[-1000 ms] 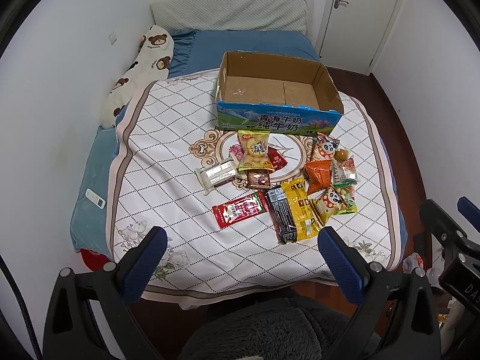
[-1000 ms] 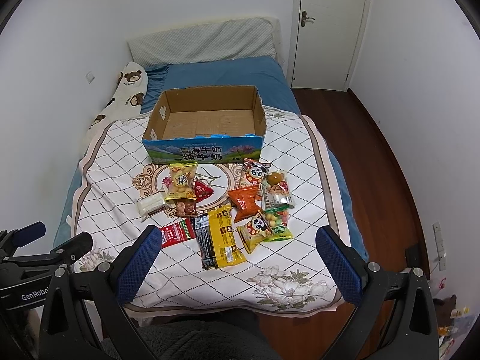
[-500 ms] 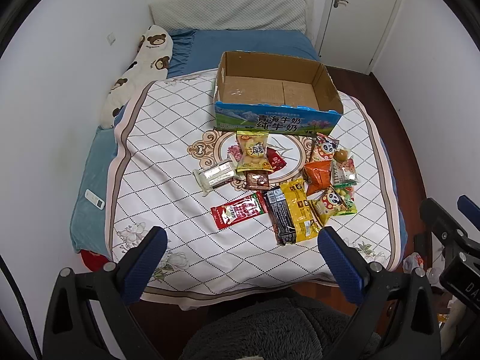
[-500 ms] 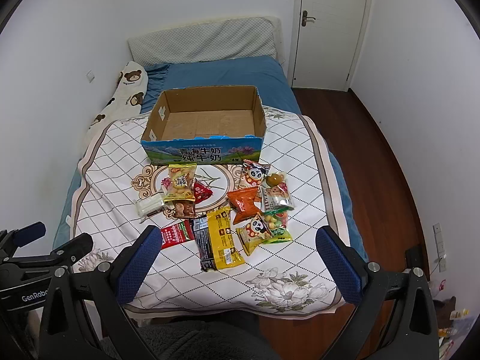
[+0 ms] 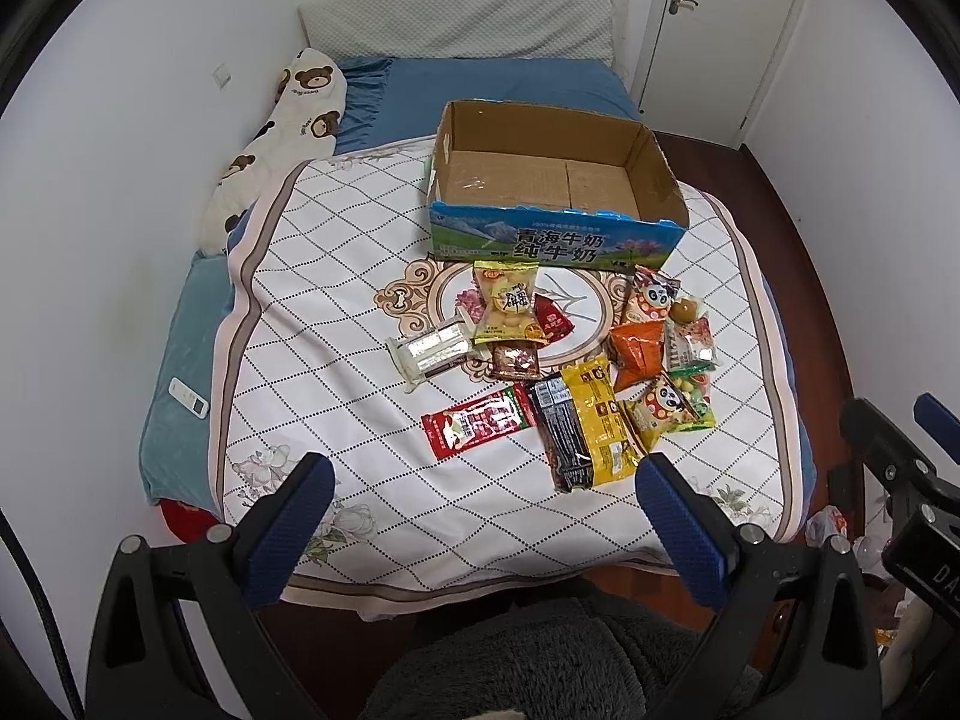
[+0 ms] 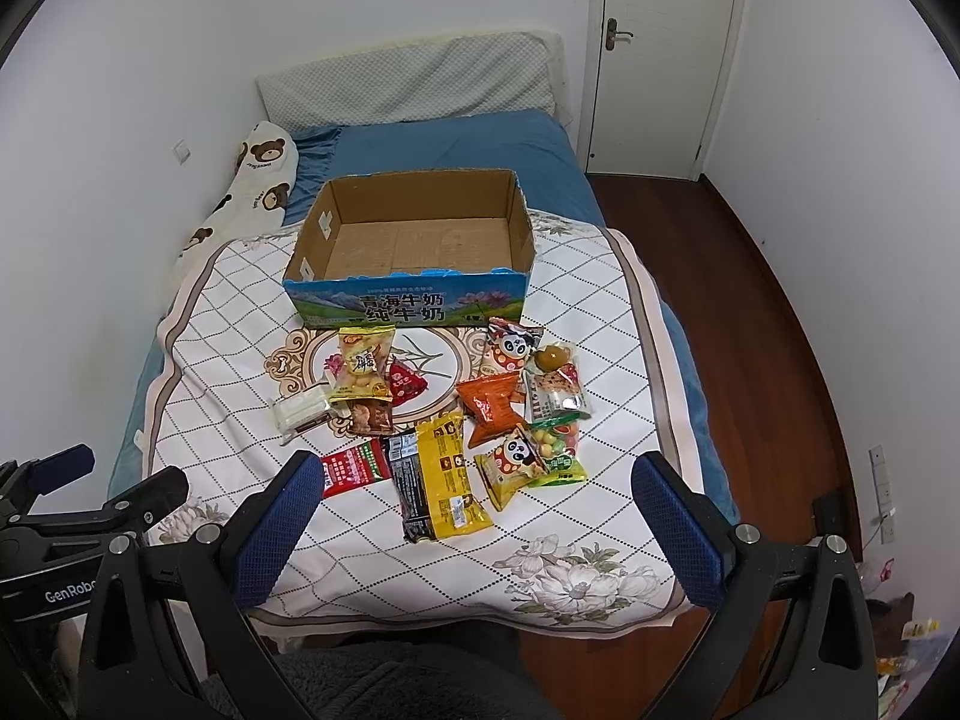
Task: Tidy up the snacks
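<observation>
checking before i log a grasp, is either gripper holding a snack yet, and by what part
Nothing is held. The left gripper and right gripper are both open and empty, short of the snacks.

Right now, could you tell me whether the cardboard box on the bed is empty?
Empty: the cardboard box shows only its bare floor; every snack lies outside it.

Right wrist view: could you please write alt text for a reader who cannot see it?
A pile of snack packets lies on a white quilted blanket on a bed, just in front of an empty open cardboard box. The open right gripper hangs over the near edge, holding nothing, with the left gripper at the lower left.
</observation>
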Demonstrator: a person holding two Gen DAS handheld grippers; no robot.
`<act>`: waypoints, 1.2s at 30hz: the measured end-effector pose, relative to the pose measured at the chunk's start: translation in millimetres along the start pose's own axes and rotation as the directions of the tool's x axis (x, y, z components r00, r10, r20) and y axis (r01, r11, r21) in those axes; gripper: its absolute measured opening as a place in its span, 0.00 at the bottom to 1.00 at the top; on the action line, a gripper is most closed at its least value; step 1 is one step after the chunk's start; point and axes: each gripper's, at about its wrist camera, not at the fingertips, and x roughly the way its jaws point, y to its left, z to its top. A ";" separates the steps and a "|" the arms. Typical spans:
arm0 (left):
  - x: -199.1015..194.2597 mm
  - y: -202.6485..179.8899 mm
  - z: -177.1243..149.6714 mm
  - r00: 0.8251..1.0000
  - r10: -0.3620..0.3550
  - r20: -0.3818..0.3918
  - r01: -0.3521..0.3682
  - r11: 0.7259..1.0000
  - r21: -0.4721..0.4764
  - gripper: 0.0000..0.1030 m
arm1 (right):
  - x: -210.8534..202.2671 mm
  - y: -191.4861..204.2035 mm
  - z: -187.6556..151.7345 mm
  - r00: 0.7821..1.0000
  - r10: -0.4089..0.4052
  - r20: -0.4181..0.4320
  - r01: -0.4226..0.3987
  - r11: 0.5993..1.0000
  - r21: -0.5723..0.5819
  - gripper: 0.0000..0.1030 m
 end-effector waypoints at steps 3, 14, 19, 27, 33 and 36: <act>20.2 2.9 7.7 1.000 0.003 -0.023 -0.004 1.000 -0.021 1.00 | 7.6 -5.5 -0.6 1.000 0.004 -0.014 -0.003 1.000 0.023 1.00; 203.0 -35.3 25.2 0.901 -0.198 -0.387 0.155 0.978 -0.138 1.00 | 134.8 -79.3 -12.9 0.985 0.026 -0.168 0.006 0.982 0.191 0.99; 286.3 -76.0 20.2 0.826 -0.244 -0.507 0.175 0.968 -0.180 1.00 | 200.7 -113.3 -22.4 0.964 0.045 -0.261 0.024 0.967 0.254 0.93; 372.2 -114.5 8.5 0.782 -0.177 -0.598 0.110 0.983 -0.148 0.98 | 270.1 -136.1 -34.1 0.925 0.097 -0.368 0.022 0.952 0.307 0.87; 360.8 -119.4 -0.4 0.847 -0.066 -0.527 0.078 0.997 0.001 0.77 | 306.5 -144.7 -34.4 0.908 0.045 -0.416 0.076 0.960 0.270 0.86; 348.2 -117.6 -11.0 0.876 0.010 -0.483 0.045 0.994 0.102 0.76 | 331.5 -149.4 -31.8 0.898 0.028 -0.439 0.087 0.967 0.239 0.83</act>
